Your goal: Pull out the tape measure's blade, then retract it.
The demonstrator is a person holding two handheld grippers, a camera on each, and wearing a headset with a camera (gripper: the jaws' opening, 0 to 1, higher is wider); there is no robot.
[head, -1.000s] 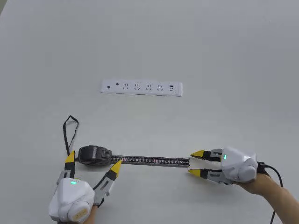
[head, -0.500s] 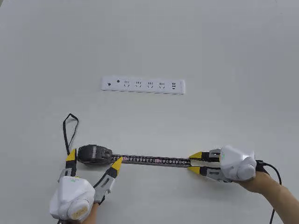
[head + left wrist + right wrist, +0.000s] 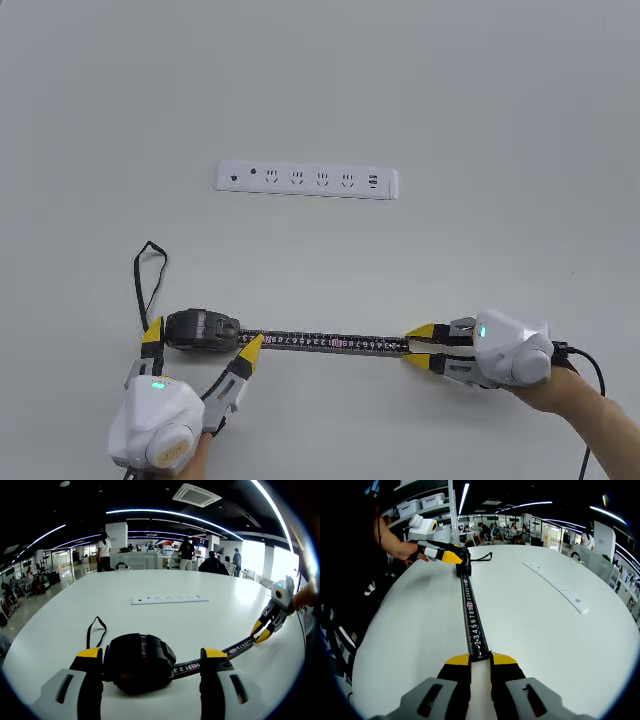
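Observation:
The black tape measure (image 3: 202, 329) lies on the white table (image 3: 450, 120), its blade (image 3: 325, 343) drawn out to the right. My left gripper (image 3: 200, 342) is open, with a yellow-tipped finger on either side of the case (image 3: 140, 662). My right gripper (image 3: 416, 346) is shut on the blade's free end (image 3: 479, 652). From there the numbered blade (image 3: 470, 610) runs straight away to the case (image 3: 464, 566), where the left gripper (image 3: 440, 554) stands. The right gripper (image 3: 267, 625) holds the blade's tip at the far right of the left gripper view.
A white power strip (image 3: 307, 180) lies flat beyond the tape measure. The tape's black wrist strap (image 3: 150, 275) loops away behind the case. A black cable (image 3: 592, 372) trails from the right gripper. People and desks stand far beyond the table (image 3: 200, 562).
The right gripper's jaws have narrowed from open to shut on the blade's end. The left gripper and the case have stayed put.

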